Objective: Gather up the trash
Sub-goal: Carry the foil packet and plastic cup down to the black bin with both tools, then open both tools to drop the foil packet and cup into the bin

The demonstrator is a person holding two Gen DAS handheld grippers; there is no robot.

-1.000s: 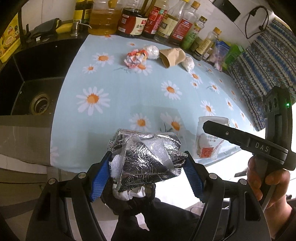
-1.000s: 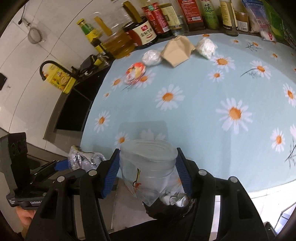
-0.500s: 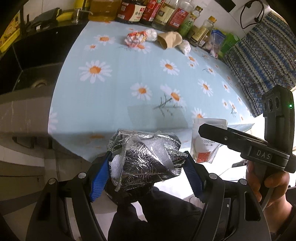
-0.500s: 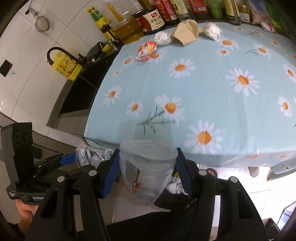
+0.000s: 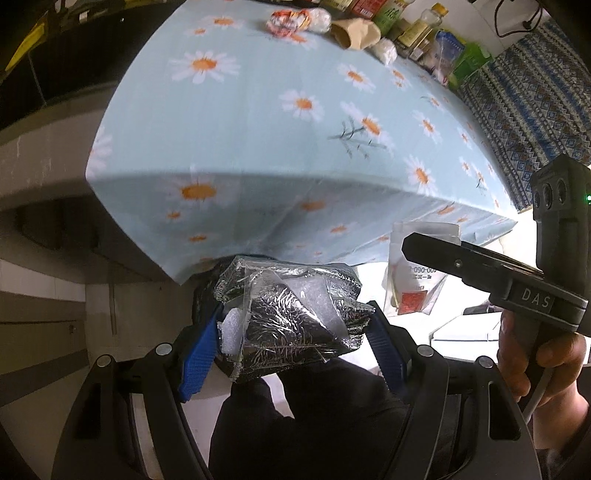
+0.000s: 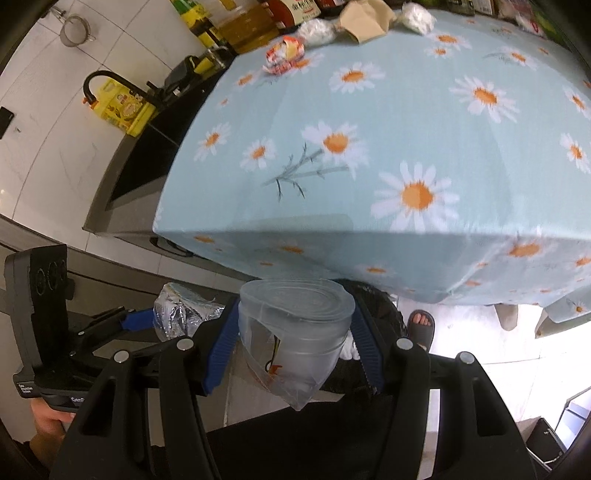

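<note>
My left gripper [image 5: 291, 332] is shut on a crumpled silver foil wrapper [image 5: 288, 317], held off the table's front edge and below it. The foil also shows in the right wrist view [image 6: 181, 314]. My right gripper [image 6: 295, 339] is shut on a clear plastic cup with a plastic bag [image 6: 295, 332], also in front of the table and below its edge; it shows in the left wrist view [image 5: 421, 273]. A black trash bag [image 6: 376, 314] lies under the cup. More trash sits at the table's far end: a red-orange wrapper [image 6: 284, 55], a brown paper bag [image 6: 364, 20] and white wads [image 6: 316, 31].
The table has a light blue daisy cloth [image 6: 369, 147]. Sauce and oil bottles [image 6: 251, 26] line its far edge. A dark sink [image 6: 147, 155] with a black faucet lies to the left. A patterned cloth [image 5: 517, 99] hangs right. A sandalled foot [image 6: 421, 325] stands by the bag.
Both grippers have moved back off the table and down below its front edge, each still holding its item. The black bag now shows under the cup.
</note>
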